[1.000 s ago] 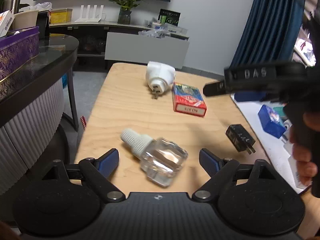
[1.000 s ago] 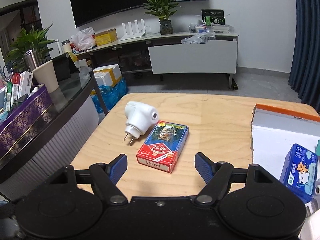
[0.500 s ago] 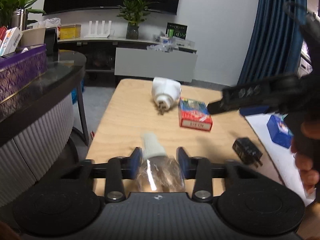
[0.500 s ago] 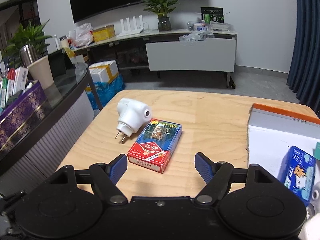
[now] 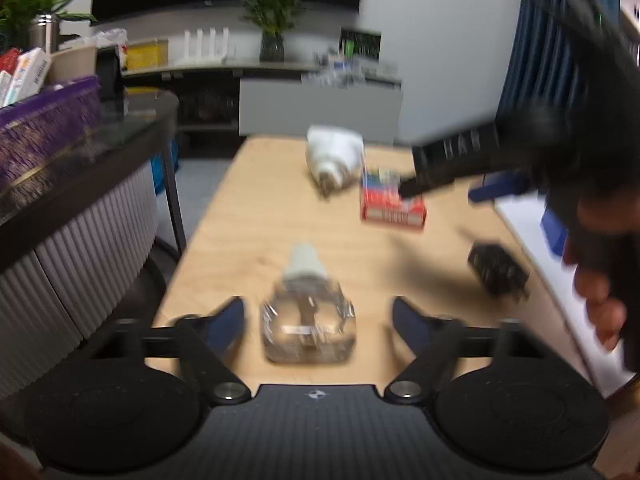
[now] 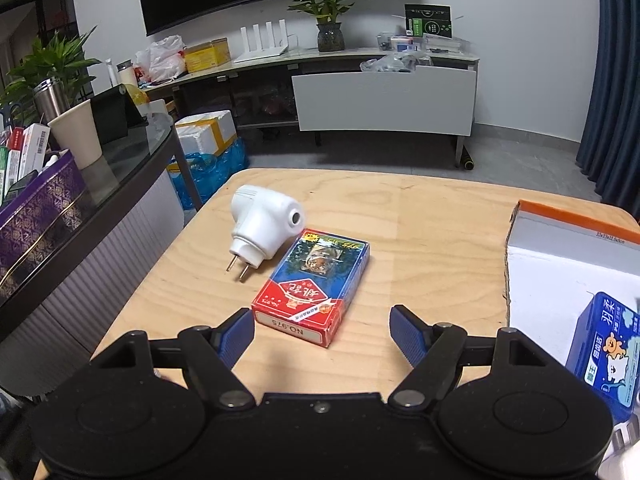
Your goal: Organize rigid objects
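Observation:
A clear glass bottle point(image 5: 308, 328) with a white cap lies on the wooden table point(image 6: 420, 220), cap pointing away. My left gripper point(image 5: 317, 312) straddles it; the jaws are opening and the pads stand clear of the glass. My right gripper point(image 6: 322, 320) is open just short of a red and blue card box point(image 6: 314, 284), whose near end lies between its fingertips. A white plug-in device point(image 6: 264, 228) rests beside the box, prongs toward me. In the blurred left wrist view a black charger point(image 5: 498, 268) lies at the right.
A white carton with an orange edge point(image 6: 560, 256) holds a blue tissue pack point(image 6: 604, 344) at the table's right. A dark curved counter point(image 6: 120, 184) with a purple box point(image 6: 36, 204) borders the left. A hand point(image 5: 596, 288) holds the right gripper.
The left jaws shut on the bottle, turning its cap to point away, and have now parted again. The right gripper has edged closer to the card box.

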The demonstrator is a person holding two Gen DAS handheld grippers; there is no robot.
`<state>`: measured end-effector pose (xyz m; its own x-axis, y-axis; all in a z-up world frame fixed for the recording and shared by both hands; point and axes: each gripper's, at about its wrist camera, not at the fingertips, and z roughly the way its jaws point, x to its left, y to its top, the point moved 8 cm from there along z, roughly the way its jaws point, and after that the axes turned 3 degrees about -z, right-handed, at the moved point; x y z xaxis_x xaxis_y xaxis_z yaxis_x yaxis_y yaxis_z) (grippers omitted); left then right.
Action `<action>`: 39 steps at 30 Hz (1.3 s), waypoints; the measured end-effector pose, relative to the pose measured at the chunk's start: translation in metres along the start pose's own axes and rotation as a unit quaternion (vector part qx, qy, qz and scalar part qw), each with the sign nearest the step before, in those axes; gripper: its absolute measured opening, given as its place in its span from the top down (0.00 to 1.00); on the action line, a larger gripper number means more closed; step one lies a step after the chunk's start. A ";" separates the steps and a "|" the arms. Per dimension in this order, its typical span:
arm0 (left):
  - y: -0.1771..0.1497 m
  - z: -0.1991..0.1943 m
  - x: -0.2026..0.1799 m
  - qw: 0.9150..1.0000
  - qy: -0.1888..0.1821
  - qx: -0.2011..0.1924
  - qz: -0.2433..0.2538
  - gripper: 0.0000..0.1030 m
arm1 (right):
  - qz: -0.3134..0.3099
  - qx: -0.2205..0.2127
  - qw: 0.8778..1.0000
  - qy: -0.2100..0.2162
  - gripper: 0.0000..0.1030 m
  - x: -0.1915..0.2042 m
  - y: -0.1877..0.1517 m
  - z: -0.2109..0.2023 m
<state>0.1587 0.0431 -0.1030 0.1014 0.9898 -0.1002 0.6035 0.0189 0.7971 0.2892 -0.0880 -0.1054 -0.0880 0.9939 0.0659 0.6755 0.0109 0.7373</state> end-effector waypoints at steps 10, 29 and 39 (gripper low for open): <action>0.012 -0.007 0.014 0.999 0.003 -0.026 -0.034 0.52 | 0.000 0.019 1.000 -0.002 0.14 0.003 0.000 0.013; 0.036 -0.014 0.012 0.996 0.000 -0.064 -0.063 0.52 | -0.014 0.026 0.998 -0.054 0.31 0.005 0.009 0.051; 0.047 -0.024 -0.012 0.996 -0.019 -0.072 -0.049 0.52 | -0.012 -0.044 0.999 -0.029 0.31 -0.013 -0.001 -0.053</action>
<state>0.1665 0.0360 -0.0499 0.0787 0.9764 -0.2011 0.4928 0.1373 0.8593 0.2509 -0.1064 -0.0708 -0.0592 0.9982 0.0096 0.6061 0.0283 0.7949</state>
